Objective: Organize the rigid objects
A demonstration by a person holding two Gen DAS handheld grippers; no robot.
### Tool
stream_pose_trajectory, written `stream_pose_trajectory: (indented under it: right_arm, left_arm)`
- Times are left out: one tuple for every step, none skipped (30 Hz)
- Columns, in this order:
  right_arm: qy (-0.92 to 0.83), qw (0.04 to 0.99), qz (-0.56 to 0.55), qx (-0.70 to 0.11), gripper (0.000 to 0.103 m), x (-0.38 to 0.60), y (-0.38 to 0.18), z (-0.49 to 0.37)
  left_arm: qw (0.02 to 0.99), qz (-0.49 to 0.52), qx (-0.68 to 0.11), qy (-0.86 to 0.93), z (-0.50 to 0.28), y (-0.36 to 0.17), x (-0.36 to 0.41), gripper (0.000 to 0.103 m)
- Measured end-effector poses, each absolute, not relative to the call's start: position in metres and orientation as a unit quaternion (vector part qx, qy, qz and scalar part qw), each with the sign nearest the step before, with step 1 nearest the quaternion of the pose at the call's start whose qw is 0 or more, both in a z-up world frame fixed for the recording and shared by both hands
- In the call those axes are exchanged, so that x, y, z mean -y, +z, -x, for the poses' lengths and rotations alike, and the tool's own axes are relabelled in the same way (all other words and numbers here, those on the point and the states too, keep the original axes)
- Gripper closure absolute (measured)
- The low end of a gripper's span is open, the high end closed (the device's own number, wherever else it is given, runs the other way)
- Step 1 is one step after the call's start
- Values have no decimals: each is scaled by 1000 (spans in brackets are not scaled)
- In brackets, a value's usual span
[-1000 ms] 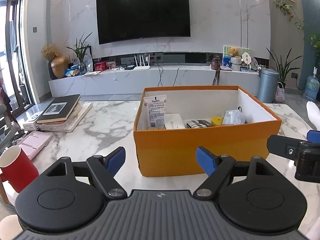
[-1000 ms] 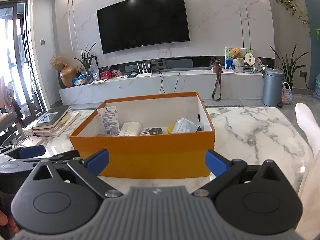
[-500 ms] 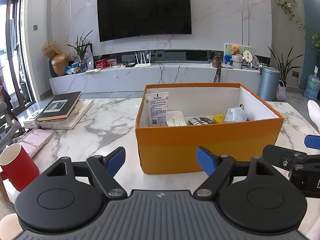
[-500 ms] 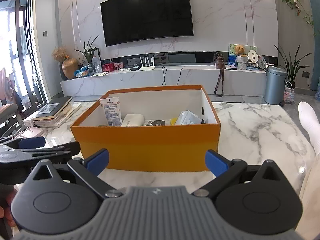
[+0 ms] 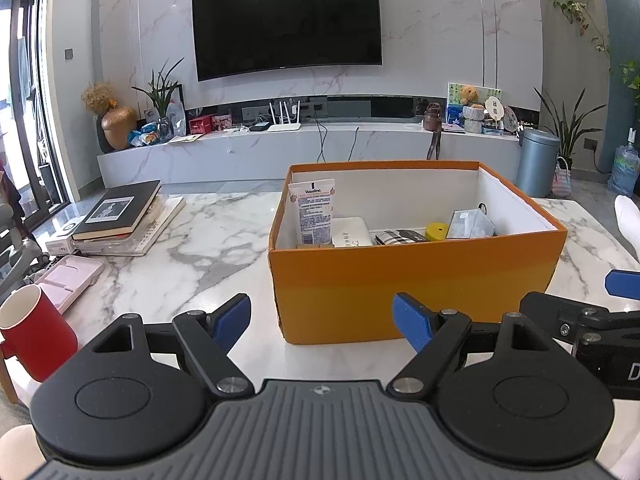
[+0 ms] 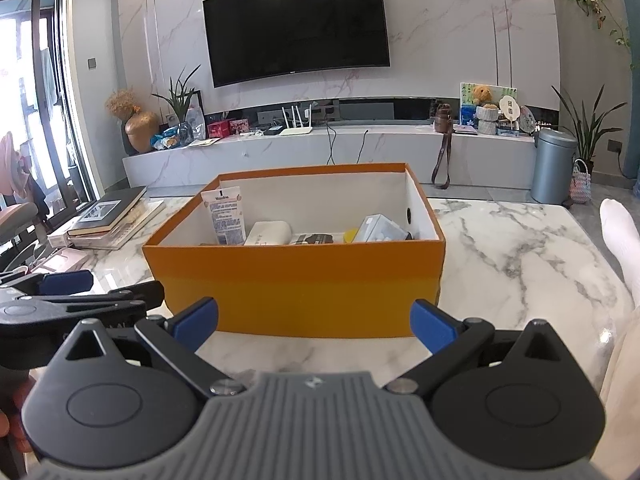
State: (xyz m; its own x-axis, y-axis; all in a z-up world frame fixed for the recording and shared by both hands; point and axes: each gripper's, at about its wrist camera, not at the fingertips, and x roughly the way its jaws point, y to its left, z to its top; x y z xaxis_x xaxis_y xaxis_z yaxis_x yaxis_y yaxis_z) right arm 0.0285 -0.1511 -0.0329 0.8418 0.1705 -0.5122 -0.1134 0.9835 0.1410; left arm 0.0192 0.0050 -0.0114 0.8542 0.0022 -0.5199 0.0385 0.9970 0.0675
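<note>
An open orange box [image 5: 416, 280] stands on the marble table [image 5: 200, 240], also in the right wrist view [image 6: 296, 284]. It holds an upright Vaseline tube [image 5: 314, 210], a white case [image 5: 351, 233], a plaid item [image 5: 396, 237], a yellow lid [image 5: 437, 231] and a clear packet [image 5: 470, 225]. My left gripper [image 5: 322, 322] is open and empty just in front of the box. My right gripper [image 6: 314, 324] is open and empty, in front of the box too, to the right of the left one.
A stack of books [image 5: 120, 216], a pink case [image 5: 70, 282] and a red mug [image 5: 36, 336] sit on the table's left. A TV console [image 5: 280, 148] lies beyond. A white-socked foot [image 6: 618, 236] rests at the right edge.
Both grippers have drawn back and lifted slightly, so the box sits a little farther and lower in each view. Both stay open and empty.
</note>
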Motion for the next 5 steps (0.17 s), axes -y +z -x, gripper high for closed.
stream_pose_trajectory:
  right_arm:
    - [74,958,-53,-272,2,151,-33,-29]
    - [74,958,-53,-273,2,151,-34,-29]
    - [74,958,-53,-273,2,151,-34,-29]
    - [74,958,-52,-274,2,151,-34,-29]
    - [75,958,-52,-274,2,151,-34,-29]
  left_arm:
    - [962,-38,-270,-10,-20,-11,-5,8]
    - [962,-38,-270,-10,-19,-11,-5,8]
    - [962,-37,-270,-11,-19,-11,-5,8]
    - [962,-37,-270,-11,-19,-11,-6,8]
    - [962,-37,-270,-11,-19,-11,-6,8]
